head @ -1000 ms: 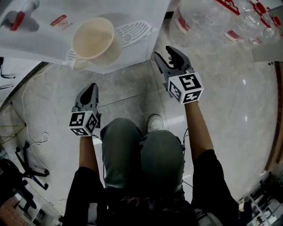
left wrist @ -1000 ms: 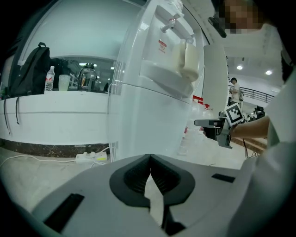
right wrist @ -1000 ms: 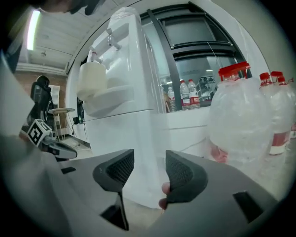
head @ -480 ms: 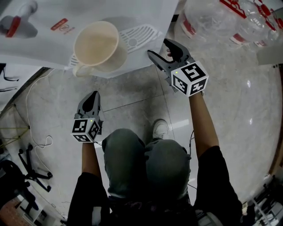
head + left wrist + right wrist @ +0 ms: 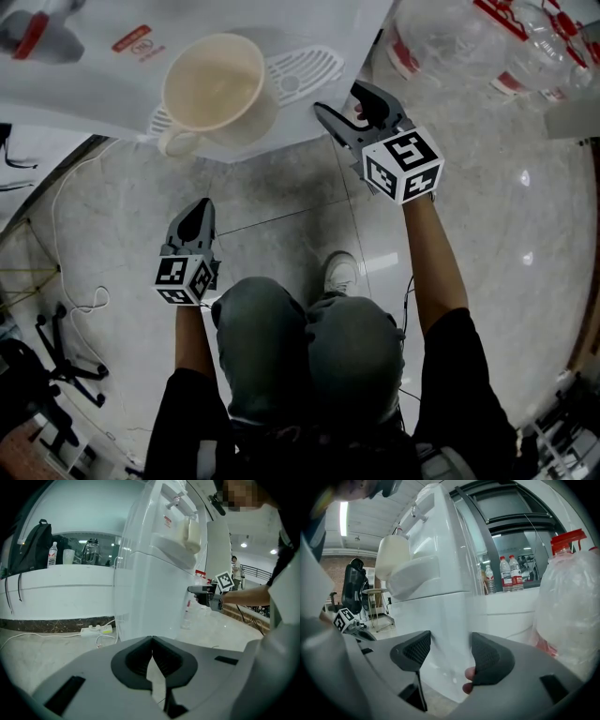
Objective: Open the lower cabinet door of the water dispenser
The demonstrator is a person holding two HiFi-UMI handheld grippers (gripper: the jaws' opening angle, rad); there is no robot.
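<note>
Floor: pale polished stone (image 5: 281,202), seams crossing it, thin cable (image 5: 66,216) looping at left.
Head view, dispenser: white top (image 5: 281,19) along the upper edge; cream mug (image 5: 214,89) upright on the slotted drip tray (image 5: 305,67).
Head view, person: crouched, knees (image 5: 300,347) bottom centre, one shoe (image 5: 339,272) ahead of them.
Head view, right gripper: (image 5: 342,98) at the dispenser's right front corner, just below the tray, jaws spread.
Head view, left gripper: (image 5: 200,208) lower in frame, over bare floor, well apart from the dispenser, tips together.
Head view, jugs: clear water jugs (image 5: 441,37) with red labels at top right.
Left gripper view, jaws: pads met at the tips, nothing between them.
Left gripper view, scene: dispenser body ahead, right gripper reaching in at its right side at mid height; power strip (image 5: 96,630) on the floor at the base; backpack (image 5: 28,545) on a counter at left.
Right gripper view, jaws: wide apart and closing; the lower cabinet's corner stood in the gap, pads not pressing it.
Right gripper view, fingertip: one (image 5: 468,679) showed beside the right pad.
Door: lower front panel (image 5: 440,634) under the tray ledge, looked flush with the body; its edge couldn't be made out.
Right gripper view, surroundings: jug in clear wrap (image 5: 572,611) close at right, small bottles (image 5: 509,573) on a ledge behind, left gripper low at left.
</note>
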